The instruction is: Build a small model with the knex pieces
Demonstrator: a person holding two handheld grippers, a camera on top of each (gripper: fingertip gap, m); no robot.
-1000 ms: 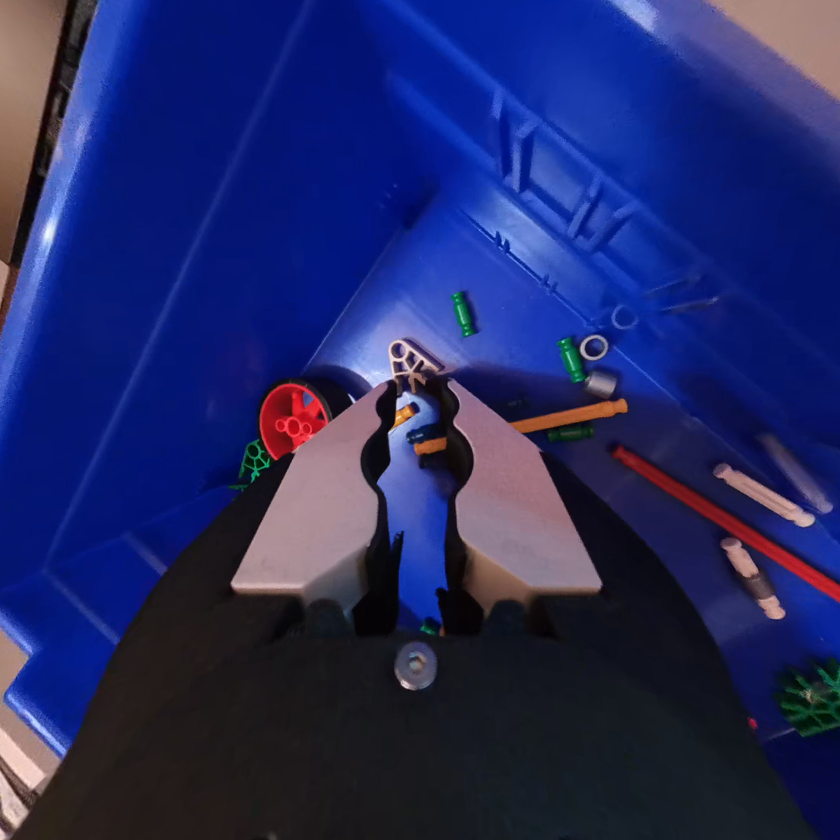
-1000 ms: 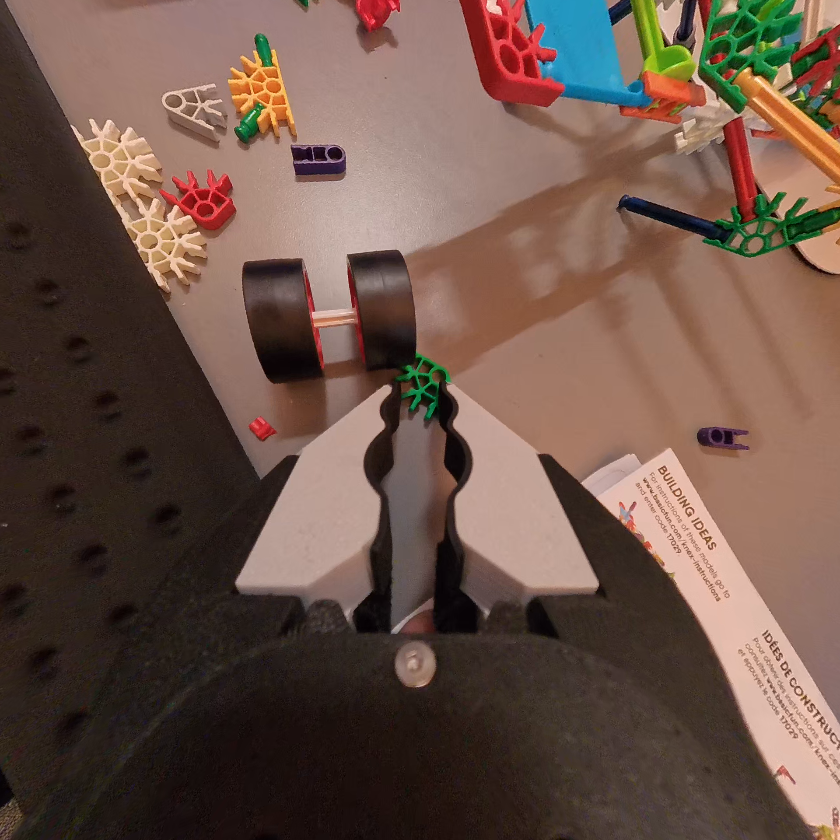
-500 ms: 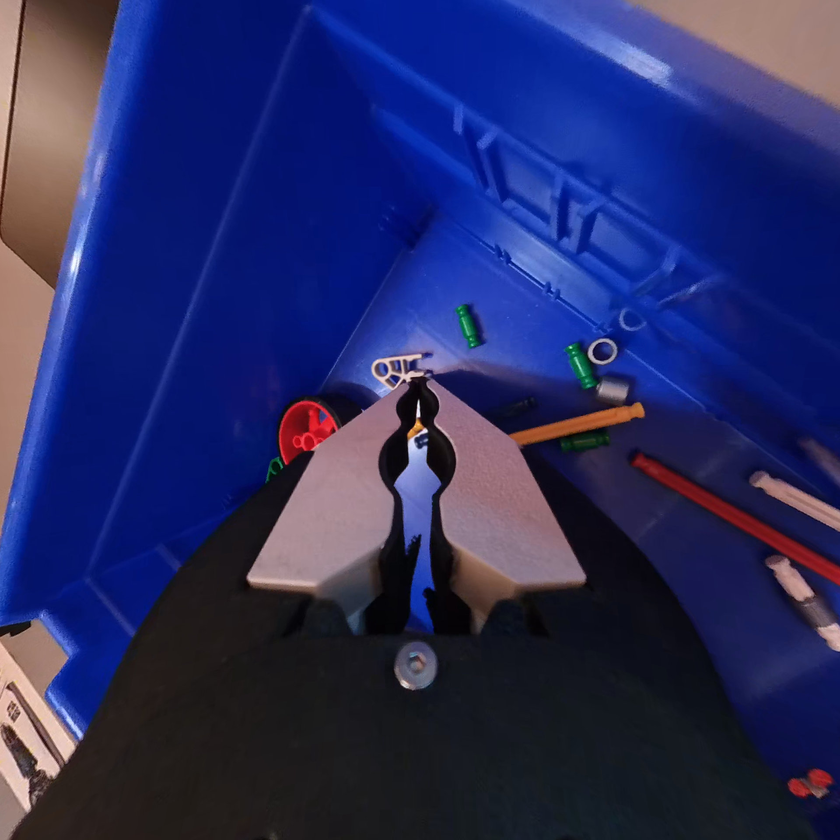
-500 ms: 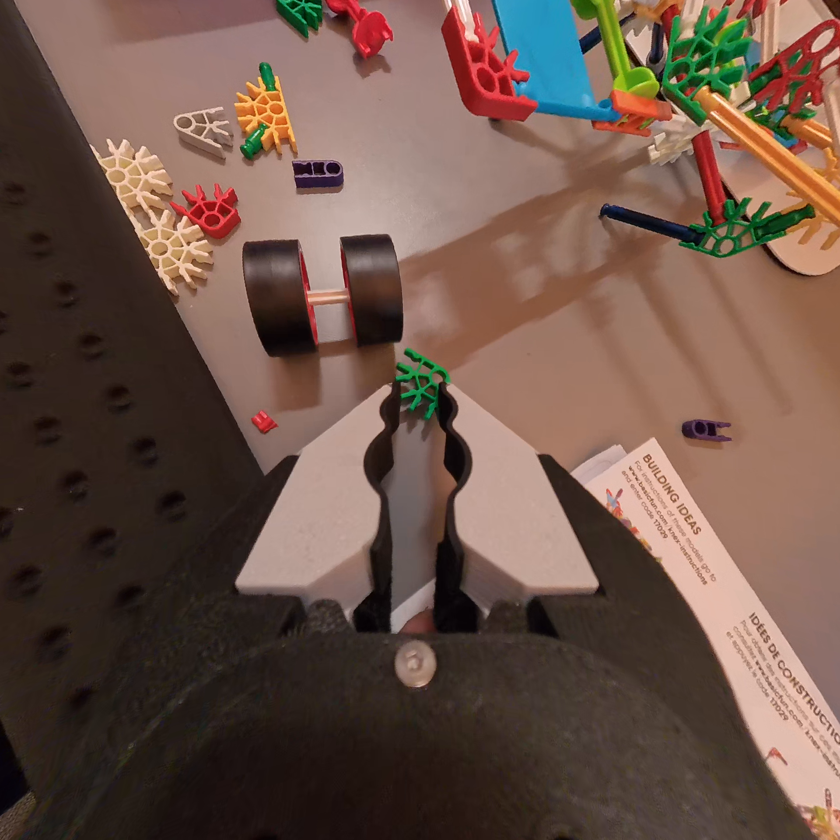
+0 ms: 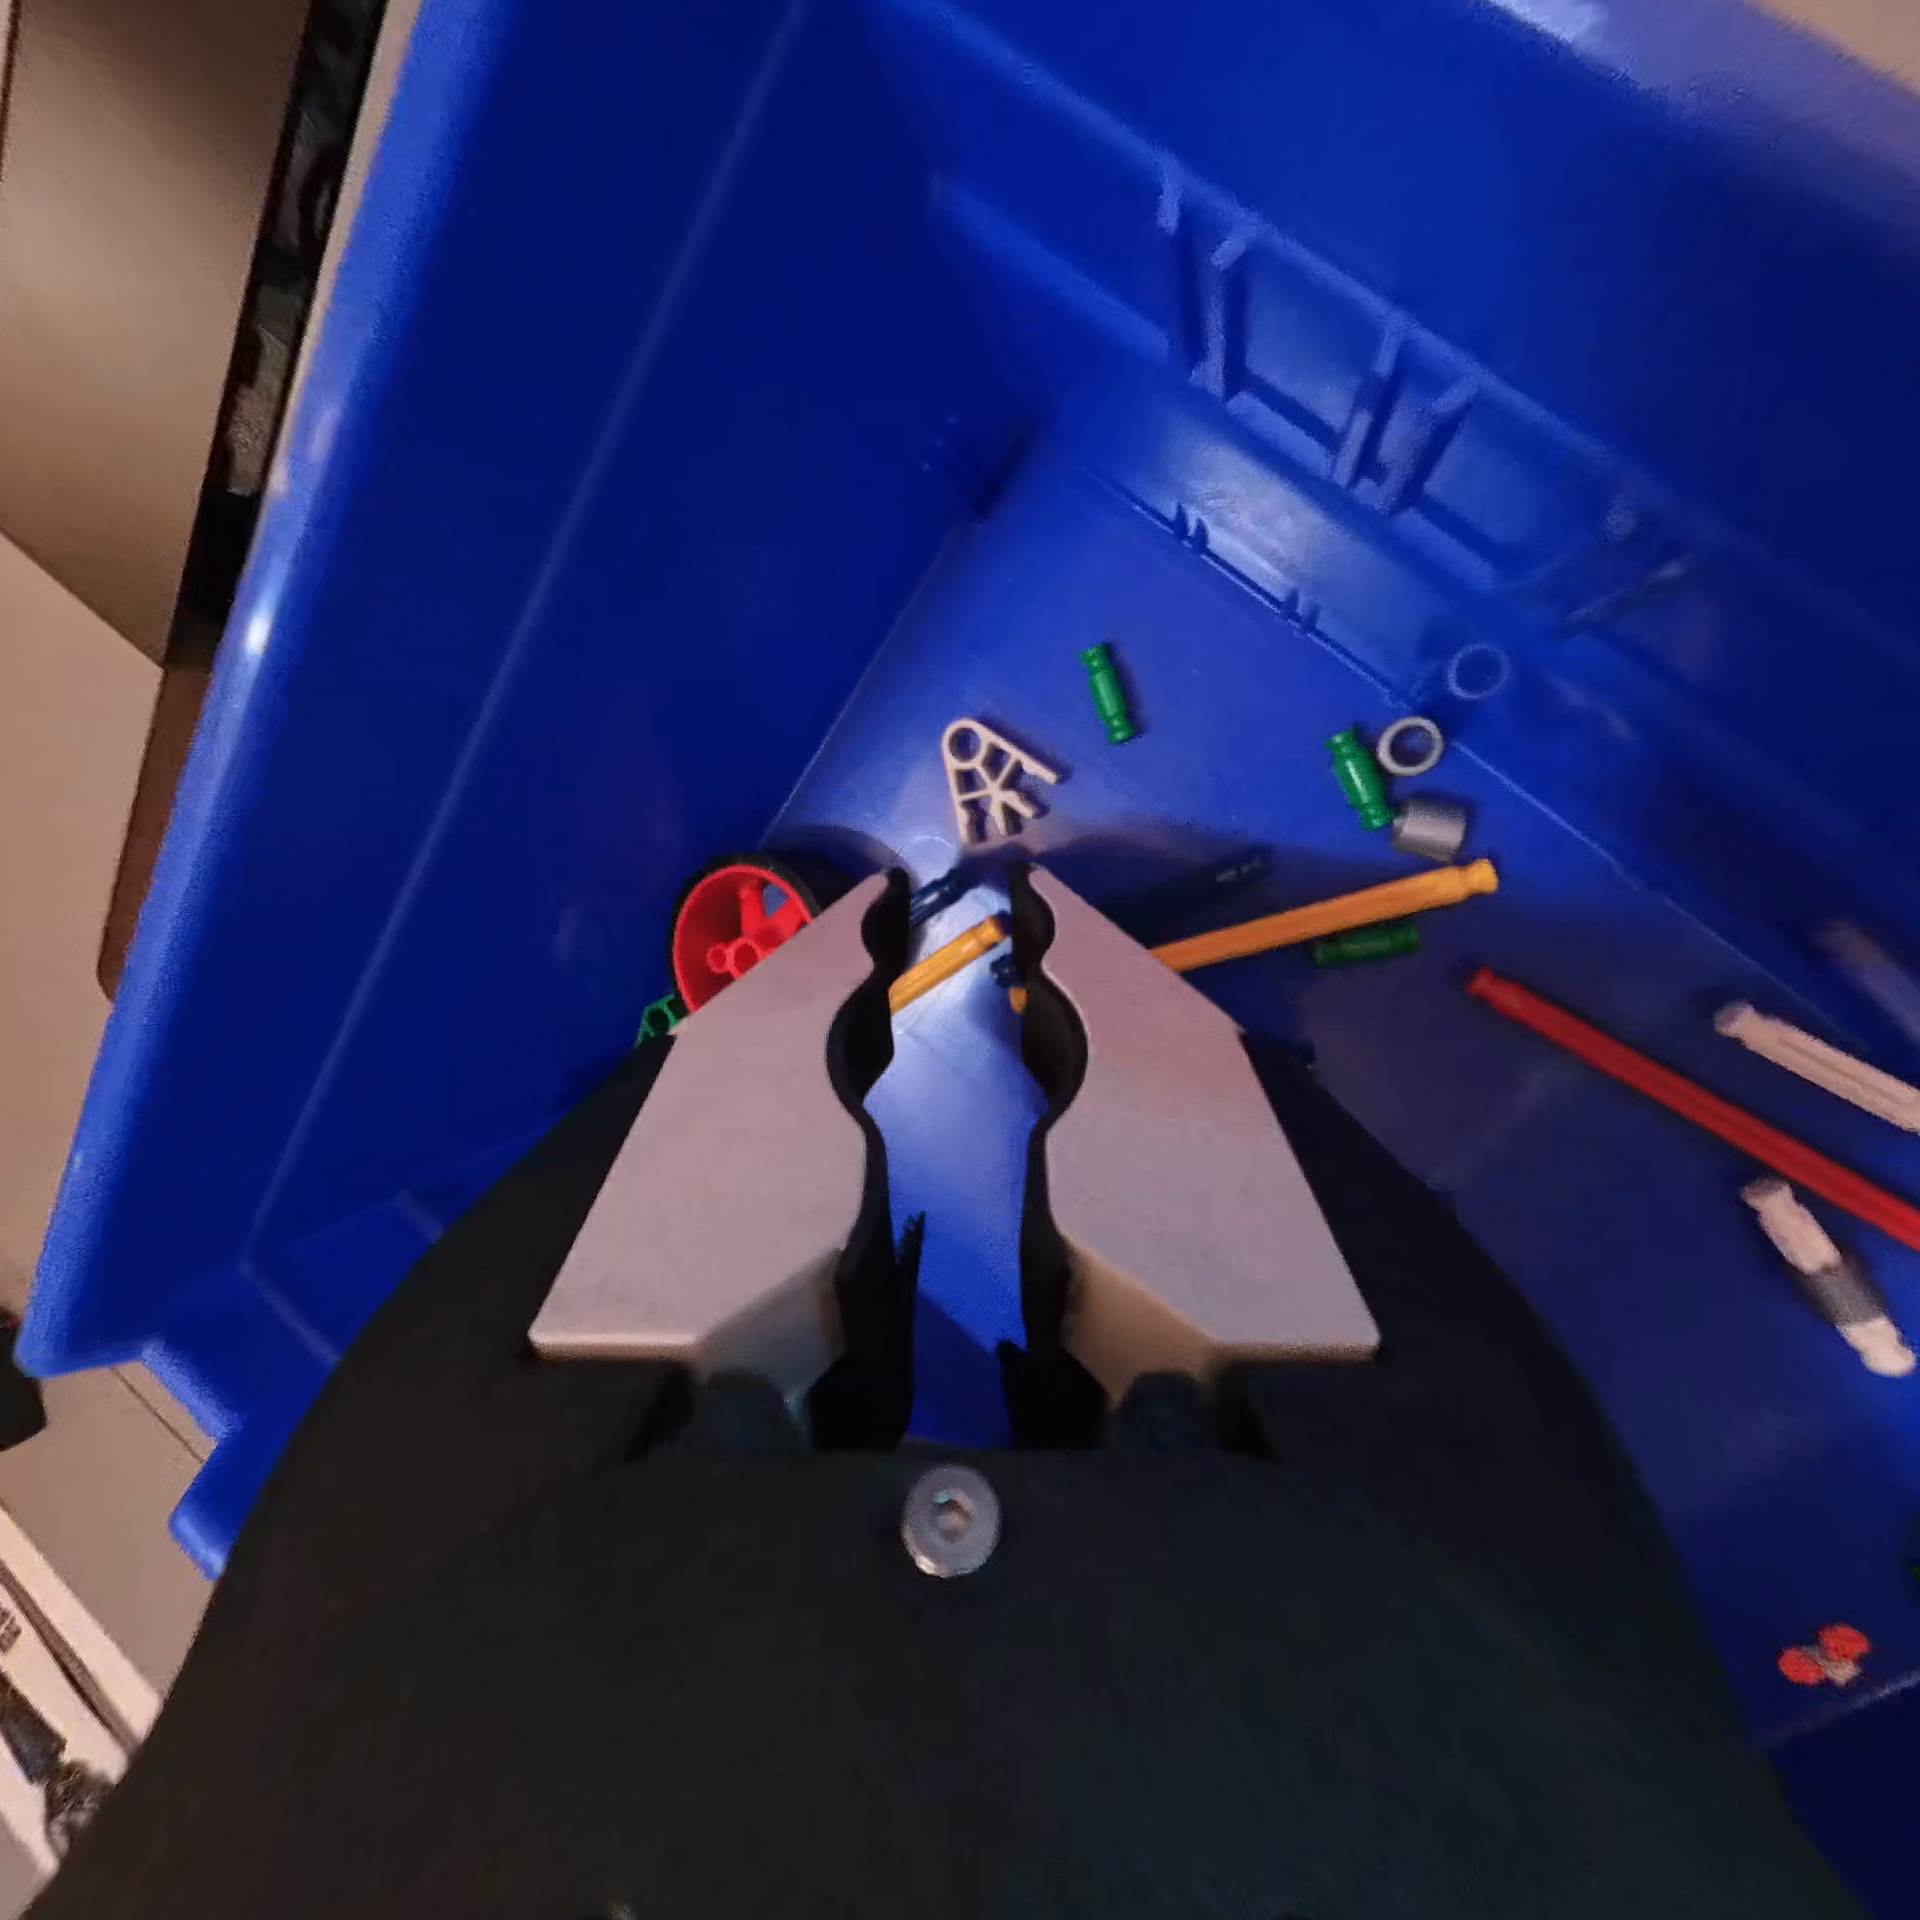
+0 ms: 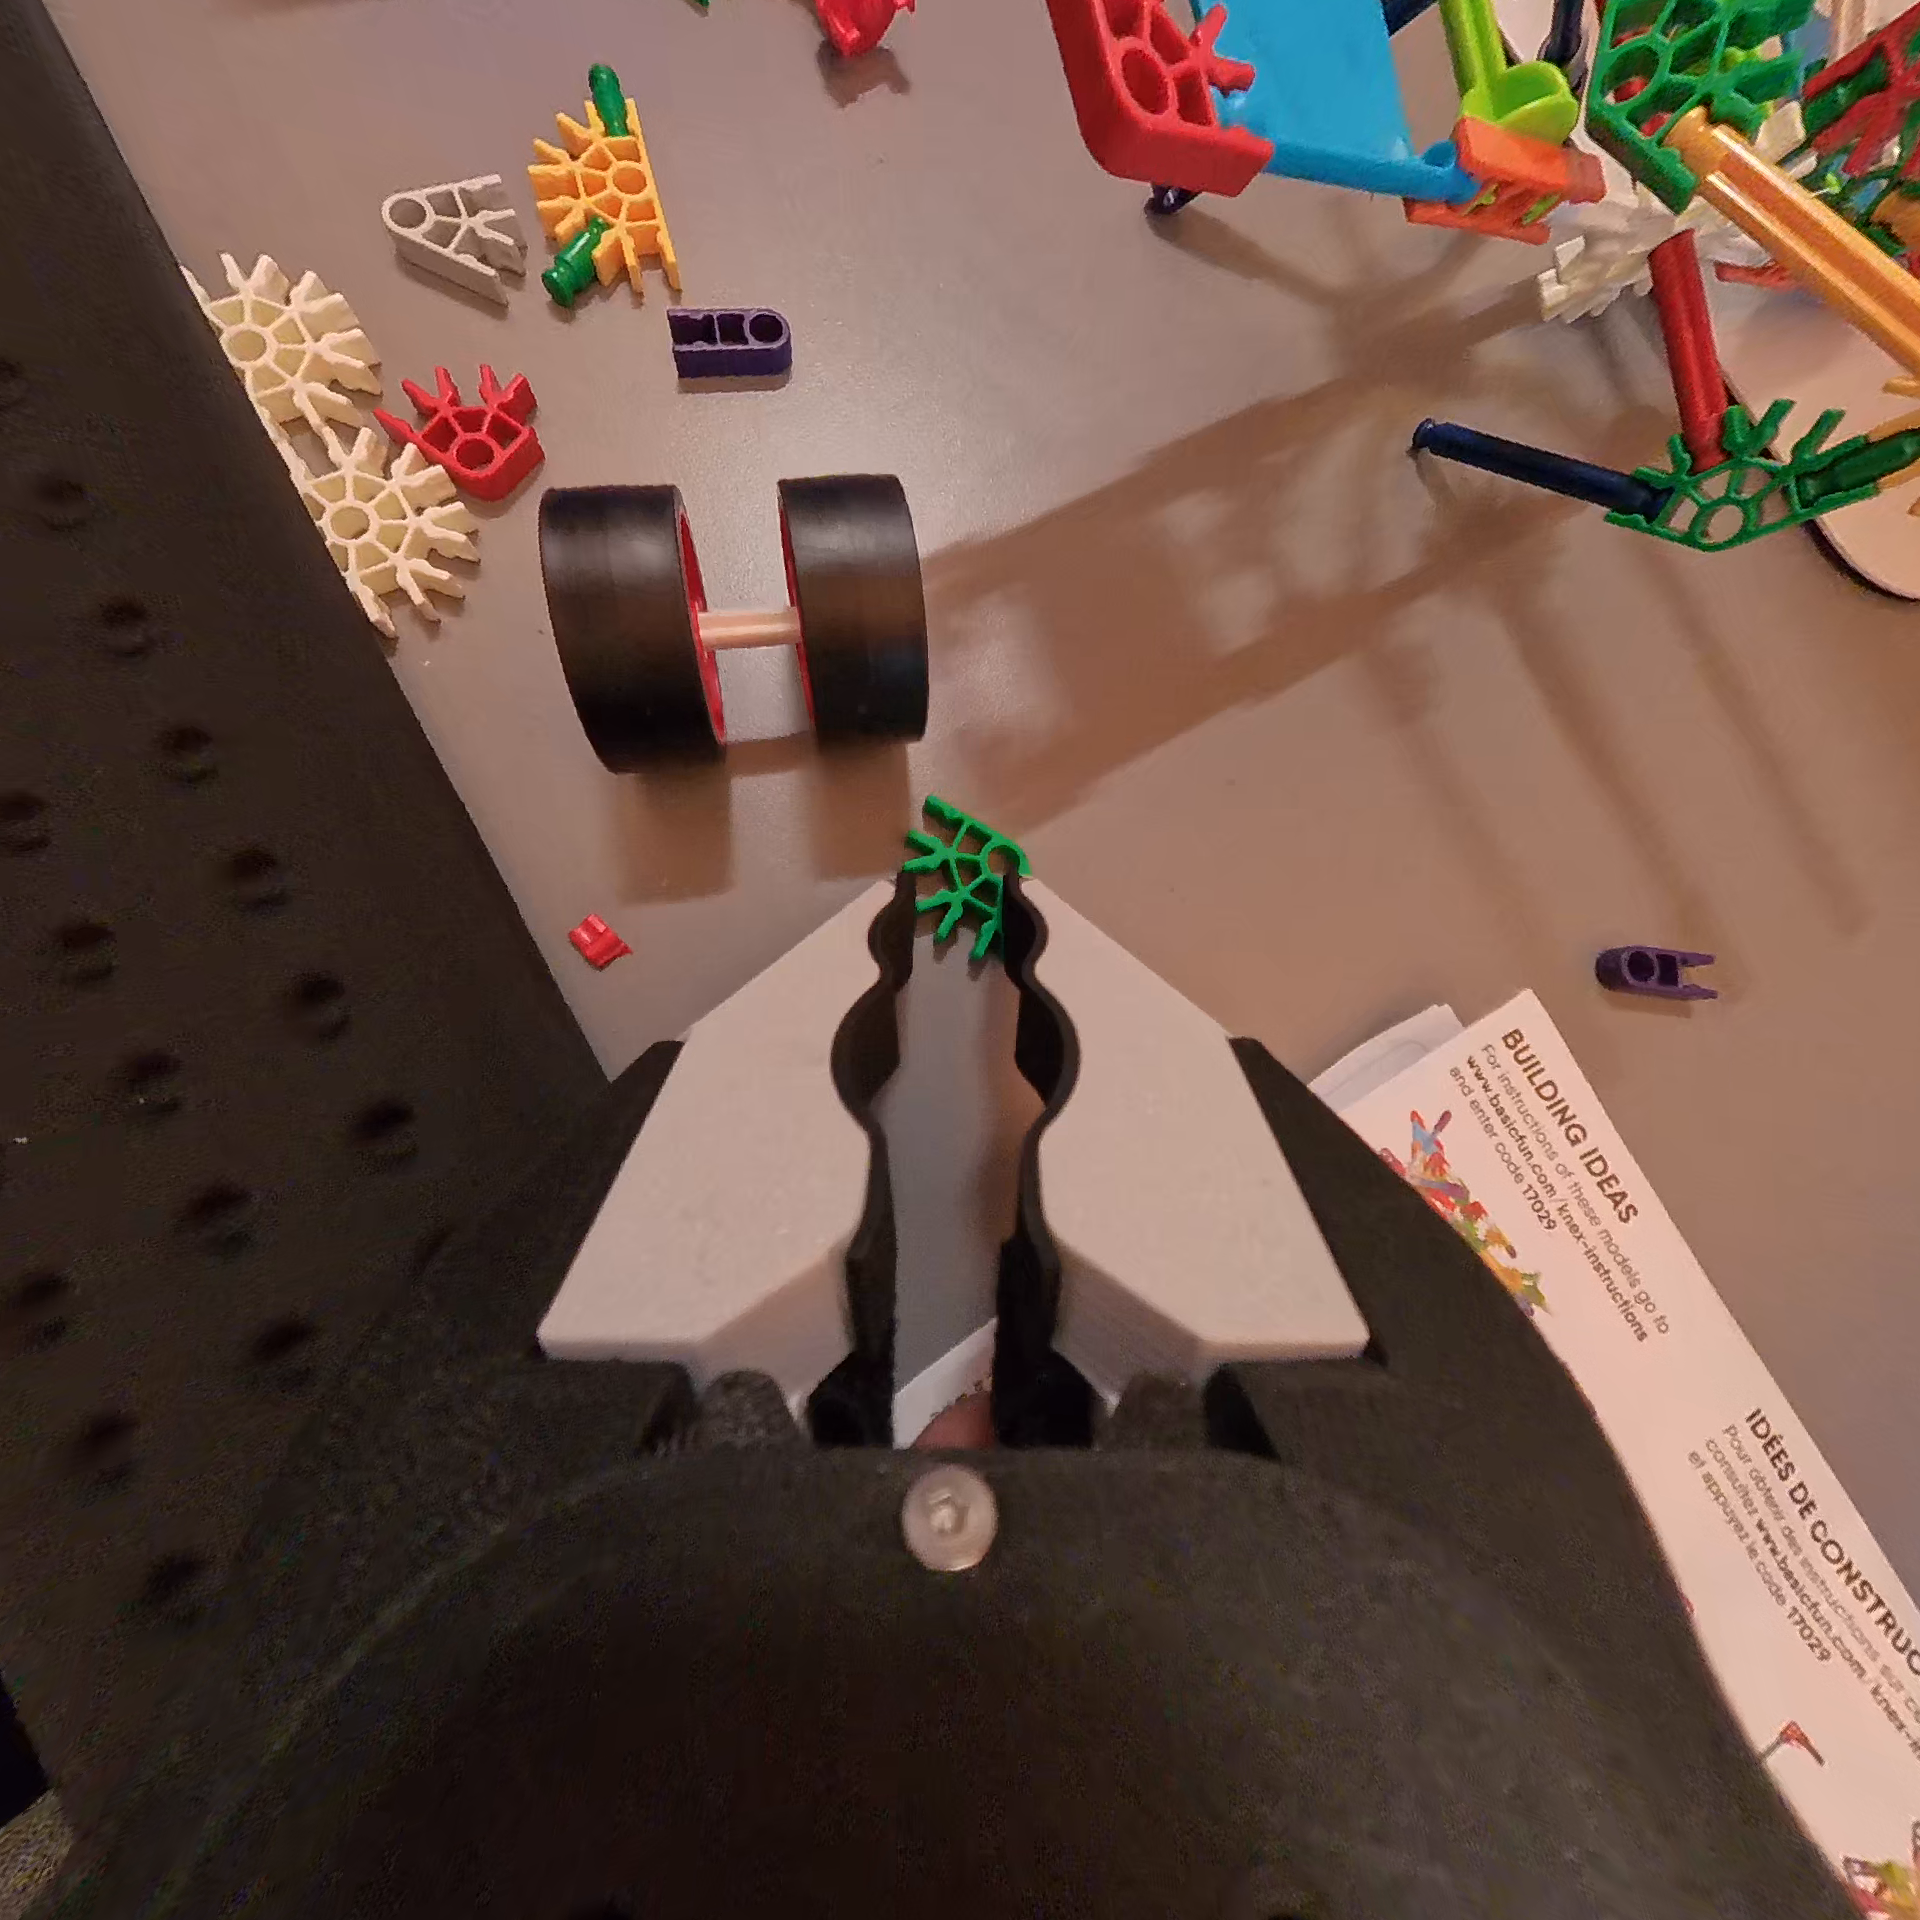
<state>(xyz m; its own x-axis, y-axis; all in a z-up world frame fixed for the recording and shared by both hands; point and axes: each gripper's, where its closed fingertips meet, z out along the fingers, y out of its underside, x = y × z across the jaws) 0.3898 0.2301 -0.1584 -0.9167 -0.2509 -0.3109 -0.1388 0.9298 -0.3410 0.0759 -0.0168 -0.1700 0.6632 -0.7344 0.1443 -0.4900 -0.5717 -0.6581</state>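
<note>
My left gripper hangs open over the blue bin, empty, the grey connector lying just past its tips. My right gripper pinches a green connector, near the wheel pair.

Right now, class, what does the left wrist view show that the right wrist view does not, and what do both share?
Only the left: a blue bin holding a grey connector, an orange rod and a red wheel, under the open left tool. Only the right: a table, a wheel pair, a leaflet, and the right tool gripping a green connector. Both: grey fingers on a black body.
</note>
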